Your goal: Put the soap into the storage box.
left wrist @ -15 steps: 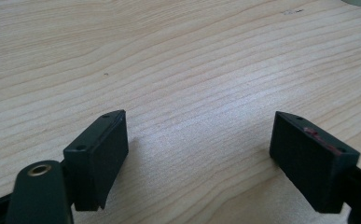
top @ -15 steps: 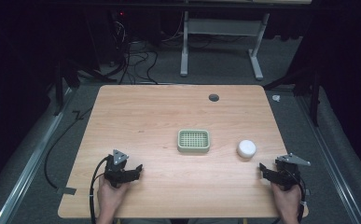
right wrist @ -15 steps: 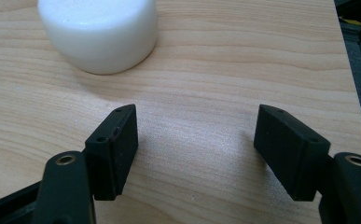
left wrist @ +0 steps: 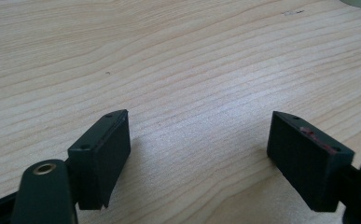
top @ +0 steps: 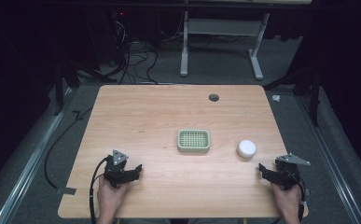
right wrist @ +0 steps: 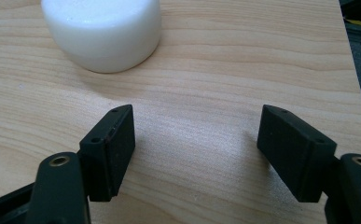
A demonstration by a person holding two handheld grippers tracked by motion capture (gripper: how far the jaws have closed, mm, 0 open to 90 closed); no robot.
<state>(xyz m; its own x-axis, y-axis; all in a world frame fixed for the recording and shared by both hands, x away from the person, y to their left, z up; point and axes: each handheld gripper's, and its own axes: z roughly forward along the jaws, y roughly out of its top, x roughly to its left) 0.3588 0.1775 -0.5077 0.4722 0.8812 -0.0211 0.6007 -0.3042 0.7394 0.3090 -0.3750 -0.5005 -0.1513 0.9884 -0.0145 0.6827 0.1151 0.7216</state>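
Nothing moved since earlier frame. My right hand-held gripper (right wrist: pixel 196 154) wide, empty, near white jar (right wrist: pixel 102 32) on surface (top: pixel 145 121). Approach step, I judge; next, advance, close on jar.

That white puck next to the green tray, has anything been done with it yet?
Nothing looks done: the white puck sits on the table right of the green tray, apart from it. In hand: nothing. The right gripper stands open just short of the puck; the left gripper stands open over bare wood. Grasping and moving are likely left.
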